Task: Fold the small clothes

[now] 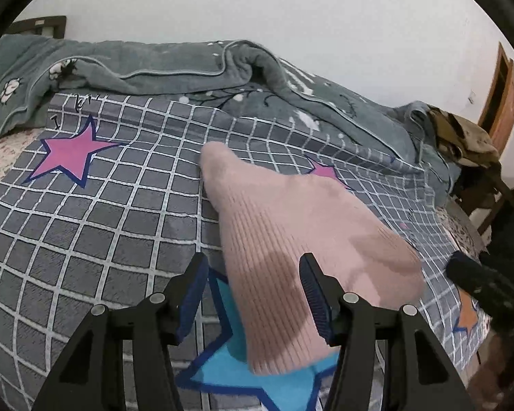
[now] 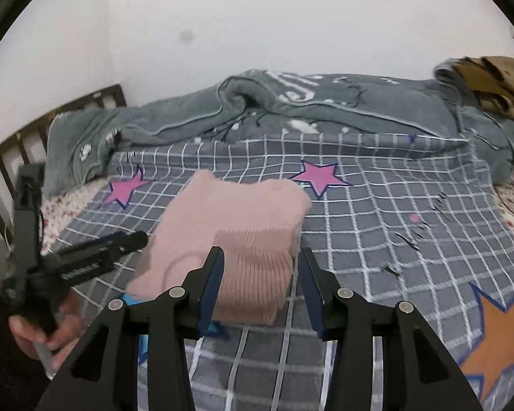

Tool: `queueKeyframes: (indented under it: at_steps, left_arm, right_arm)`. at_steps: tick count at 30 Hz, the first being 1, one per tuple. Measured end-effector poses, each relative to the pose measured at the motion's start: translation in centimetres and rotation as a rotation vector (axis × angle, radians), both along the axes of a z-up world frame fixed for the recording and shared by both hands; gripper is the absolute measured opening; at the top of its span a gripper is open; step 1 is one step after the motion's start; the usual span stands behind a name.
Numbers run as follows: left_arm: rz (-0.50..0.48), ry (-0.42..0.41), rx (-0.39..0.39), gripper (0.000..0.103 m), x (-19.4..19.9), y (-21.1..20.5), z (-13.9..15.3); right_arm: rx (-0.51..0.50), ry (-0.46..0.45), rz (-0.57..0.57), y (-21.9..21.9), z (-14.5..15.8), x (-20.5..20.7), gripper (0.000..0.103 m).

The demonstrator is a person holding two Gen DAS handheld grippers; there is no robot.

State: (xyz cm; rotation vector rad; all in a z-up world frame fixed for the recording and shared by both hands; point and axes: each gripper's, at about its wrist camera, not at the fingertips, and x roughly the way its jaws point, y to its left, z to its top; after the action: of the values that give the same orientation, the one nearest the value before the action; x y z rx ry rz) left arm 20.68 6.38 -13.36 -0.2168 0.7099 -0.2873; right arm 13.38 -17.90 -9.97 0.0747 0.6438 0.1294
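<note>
Left gripper [image 1: 253,281]: black frame, blue ribbed pads, jaws apart. The ribbed hem of the pink knitted garment [image 1: 291,246] lies between and under the fingers; no pad visibly grips it.

Right gripper [image 2: 261,274]: same build, jaws apart, poised just above the near ribbed edge of the pink knitted garment [image 2: 229,236]; contact cannot be judged.

The garment is soft, fine-ribbed at the hem and smoother further up, folded into a rough rectangle. It lies flat on the grey quilt with white grid lines [image 2: 377,239], covering part of a printed blue star [image 1: 222,373].

Relative to the garment: a printed orange star [image 2: 497,342] sits near right; two printed pink stars [image 2: 320,176] lie just beyond its far edge, left and right. From the right wrist view the left gripper [image 2: 133,239] reaches toward the garment's left side, held by a bare hand [image 2: 48,335].

Beyond the garment, a rumpled grey-green fleece blanket [image 2: 359,102] with piped edging runs across the bed. Far right of it, a crumpled tan cloth [image 2: 497,82]. Far left, a dark wooden slatted headboard [image 2: 51,120].
</note>
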Motion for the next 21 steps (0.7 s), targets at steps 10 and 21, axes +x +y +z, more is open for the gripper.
queueKeyframes:
  at_steps: [10,21]
  left_arm:
    - [0.059,0.104,-0.107,0.058,3.2,-1.7,-1.9]
    - [0.091,0.057,-0.002,0.060,1.7,-2.5,-1.7]
  right_arm:
    - [0.059,0.113,0.001,-1.8,-6.8,5.7,0.043]
    - [-0.052,0.076,0.016,-1.3,-6.7,4.6,0.043]
